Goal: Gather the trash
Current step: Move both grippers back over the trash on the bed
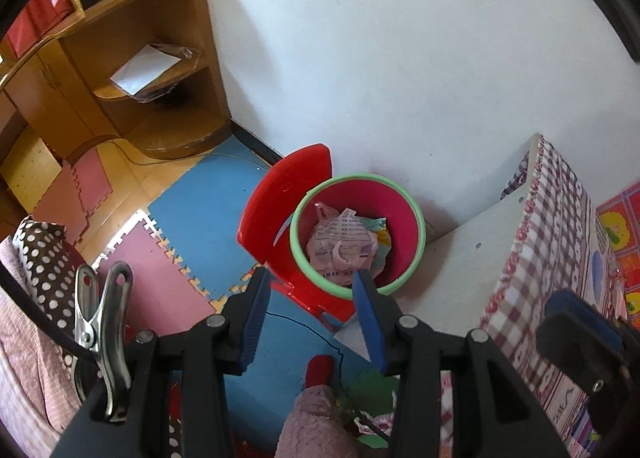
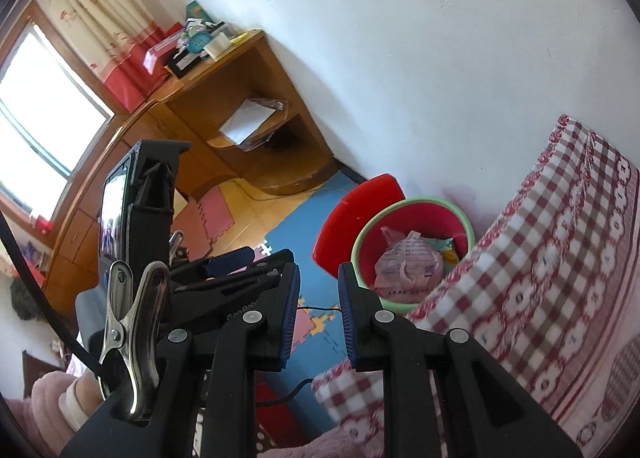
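A red bin with a green rim (image 1: 360,178) stands on the floor against the white wall. Crumpled trash (image 1: 340,246) lies inside: a pink printed plastic bag and some coloured paper. My left gripper (image 1: 311,278) hovers above the bin's near edge, open, with nothing between its blue pads. Part of my right gripper (image 1: 568,318) shows at the right, over the bed. In the right wrist view the right gripper (image 2: 319,274) stands open with a narrow empty gap, left of the bin's rim (image 2: 436,202) and its trash (image 2: 408,262). The left gripper (image 2: 236,258) is at its left.
A red plastic chair (image 1: 288,194) touches the bin's left side. A bed with a checked sheet (image 1: 532,278) borders the right. A wooden corner desk (image 1: 160,58) stands at the back left. Foam mats (image 1: 208,202) cover the floor. A person's red-socked foot (image 1: 320,370) is below.
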{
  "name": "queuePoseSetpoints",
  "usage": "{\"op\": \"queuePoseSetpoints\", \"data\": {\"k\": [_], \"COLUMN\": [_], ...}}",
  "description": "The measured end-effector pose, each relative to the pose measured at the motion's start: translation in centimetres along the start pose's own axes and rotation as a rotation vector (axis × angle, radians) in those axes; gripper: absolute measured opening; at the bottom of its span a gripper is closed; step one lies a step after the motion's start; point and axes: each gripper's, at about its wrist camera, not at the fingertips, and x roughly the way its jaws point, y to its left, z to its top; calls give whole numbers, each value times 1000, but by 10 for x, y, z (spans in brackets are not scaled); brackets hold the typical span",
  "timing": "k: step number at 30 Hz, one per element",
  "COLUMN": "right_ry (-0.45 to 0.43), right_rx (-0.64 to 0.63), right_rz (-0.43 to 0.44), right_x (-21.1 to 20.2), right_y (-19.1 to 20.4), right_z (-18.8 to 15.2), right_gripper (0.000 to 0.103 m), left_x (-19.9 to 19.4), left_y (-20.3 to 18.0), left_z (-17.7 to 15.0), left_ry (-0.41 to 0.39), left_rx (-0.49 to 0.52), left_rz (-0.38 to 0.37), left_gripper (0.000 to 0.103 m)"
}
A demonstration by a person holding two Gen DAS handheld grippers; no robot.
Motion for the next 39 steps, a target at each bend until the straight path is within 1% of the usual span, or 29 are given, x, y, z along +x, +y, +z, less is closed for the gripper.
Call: {"op": "queuePoseSetpoints", "data": {"k": [8, 14, 19, 25, 28, 30, 39], "right_ry": [-27, -59, -96, -151, -176, -192, -218], "right_rx": [14, 31, 50, 82, 104, 124, 243], "right_rz": [20, 25, 19, -5, -25, -42, -134], "right_x": [-37, -69, -98, -137, -155, -169, -212], "right_y": [-2, -6, -12, -30, -41, -51, -97], "right_z": [-33, -61, -80, -100, -111, -119, -155], "right_gripper": [21, 21, 21, 21, 21, 21, 21], "left_x": [-38, -68, -88, -105, -112, -116, -119], "left_y": [-4, -19, -40, -77, -101, -121, -197], "left_z": [-34, -59, -74, -90, -98, -103, -118], "left_ry": [-16, -43, -57, -62, -68, -68, -49], "left_rx": [-3, 20, 55, 103, 140, 171, 296], "left_rz": [25, 19, 9, -28, -47, -74, -159], "left_gripper": [44, 44, 44, 44, 44, 44, 44]}}
